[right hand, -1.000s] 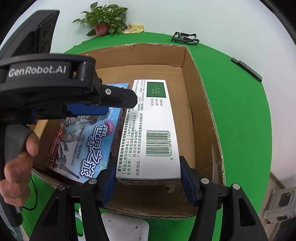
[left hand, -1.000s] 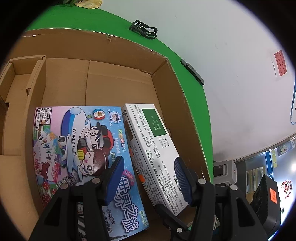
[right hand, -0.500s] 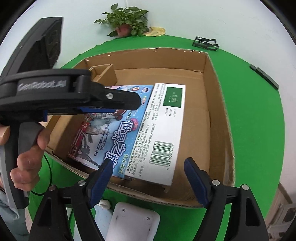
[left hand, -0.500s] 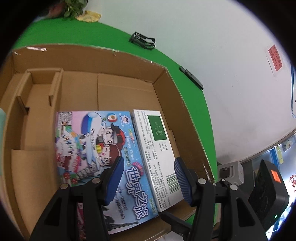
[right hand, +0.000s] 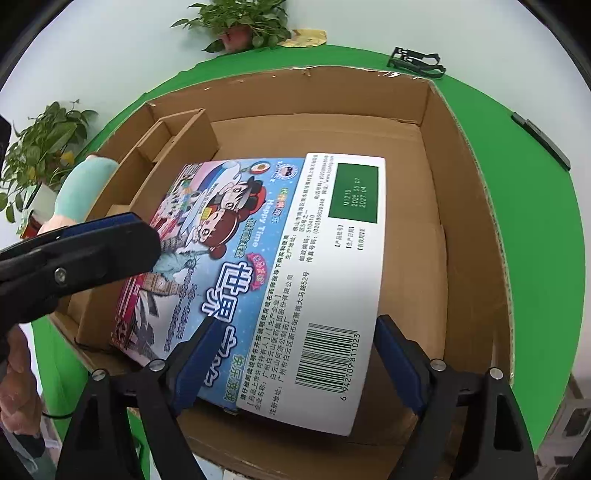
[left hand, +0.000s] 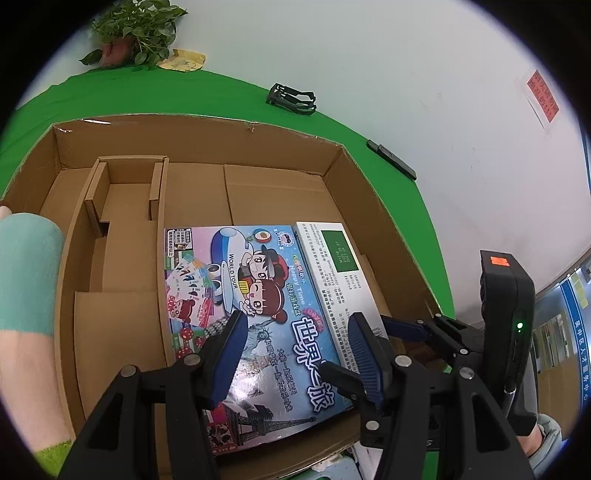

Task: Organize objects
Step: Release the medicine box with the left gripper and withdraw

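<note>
A white medicine box [right hand: 332,277] lies flat in the cardboard box [right hand: 472,184], right beside a colourful game box [right hand: 221,240]. My right gripper [right hand: 295,332] hovers over their near ends. Its jaws are opening and its pads stand clear of the white box's sides. My left gripper [left hand: 295,332] is open above the game box [left hand: 240,295] with nothing between its fingers. It also shows in the right wrist view at the left [right hand: 92,243]. The white medicine box [left hand: 332,273] sits against the game box's right edge.
Cardboard dividers [left hand: 125,206] fill the box's left part. On the green cloth behind the cardboard box [left hand: 203,122] lie a black clip [left hand: 291,99] and a black bar [left hand: 391,158]. A potted plant [left hand: 133,33] stands at the back. A teal sleeve [left hand: 26,273] is at the left.
The right gripper's jaws have widened off the white box, which now lies flat beside the game box. Both grippers have drawn back, so more of the cardboard box shows.
</note>
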Tool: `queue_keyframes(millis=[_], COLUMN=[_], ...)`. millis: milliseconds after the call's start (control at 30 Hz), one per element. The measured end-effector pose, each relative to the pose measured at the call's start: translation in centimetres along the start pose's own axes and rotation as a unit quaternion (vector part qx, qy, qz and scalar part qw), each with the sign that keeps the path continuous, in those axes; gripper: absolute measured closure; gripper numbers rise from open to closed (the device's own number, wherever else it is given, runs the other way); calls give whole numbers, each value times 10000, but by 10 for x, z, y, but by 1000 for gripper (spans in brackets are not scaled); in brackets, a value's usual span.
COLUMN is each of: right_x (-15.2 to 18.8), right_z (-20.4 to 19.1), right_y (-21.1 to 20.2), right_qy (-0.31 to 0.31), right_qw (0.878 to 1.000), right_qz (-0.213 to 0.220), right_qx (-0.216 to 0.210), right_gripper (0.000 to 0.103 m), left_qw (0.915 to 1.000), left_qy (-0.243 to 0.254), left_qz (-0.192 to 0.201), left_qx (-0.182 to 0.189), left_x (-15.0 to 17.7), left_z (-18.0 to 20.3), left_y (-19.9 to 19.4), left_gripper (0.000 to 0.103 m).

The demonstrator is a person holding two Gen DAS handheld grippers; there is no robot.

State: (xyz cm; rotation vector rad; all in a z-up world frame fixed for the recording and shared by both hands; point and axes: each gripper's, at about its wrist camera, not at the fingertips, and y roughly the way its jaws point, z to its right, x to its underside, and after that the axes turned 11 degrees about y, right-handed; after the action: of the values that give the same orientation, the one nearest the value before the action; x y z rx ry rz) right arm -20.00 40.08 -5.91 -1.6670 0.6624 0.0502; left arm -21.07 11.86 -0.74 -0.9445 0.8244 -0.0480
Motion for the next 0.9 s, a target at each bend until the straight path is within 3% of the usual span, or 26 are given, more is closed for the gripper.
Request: queue_keyframes(millis=[167,433,567,633,733,833,900], right_x=[0,5,7,11,21,37,53], right_z=[3,2,0,-5,-11,-12,-15], right_y=[8,5,-2,-8,-22,-48,-67], right_qy=[-187,-299,-286,-361,-486,-450,-505], right_qw=[9998,9994,9993,9991,9974,9931,9866], right_qz=[-88,-107,-3,158,515,1049,1471], right_qx=[-64,-119,-252,-152,151,275,485], right_gripper=[18,15,4,0,0,0,0], left_qw=[9999,9971,9924,9871,9739,9548,9475], left_qy=[112,332,411,509,636,812,860], left_qz=[52,360,569,718,1048,1536,1718], left_qx=[-93,-586,-1014,-1335,-1912,-2411,-2557], left_x=[1,11,20,28,39,54,63], left_z=[5,18,23,28,39,54,63], left_y=[-3,-30,-47,-57,-76,-102,-114], left_gripper=[47,47,41,40,23,22,20])
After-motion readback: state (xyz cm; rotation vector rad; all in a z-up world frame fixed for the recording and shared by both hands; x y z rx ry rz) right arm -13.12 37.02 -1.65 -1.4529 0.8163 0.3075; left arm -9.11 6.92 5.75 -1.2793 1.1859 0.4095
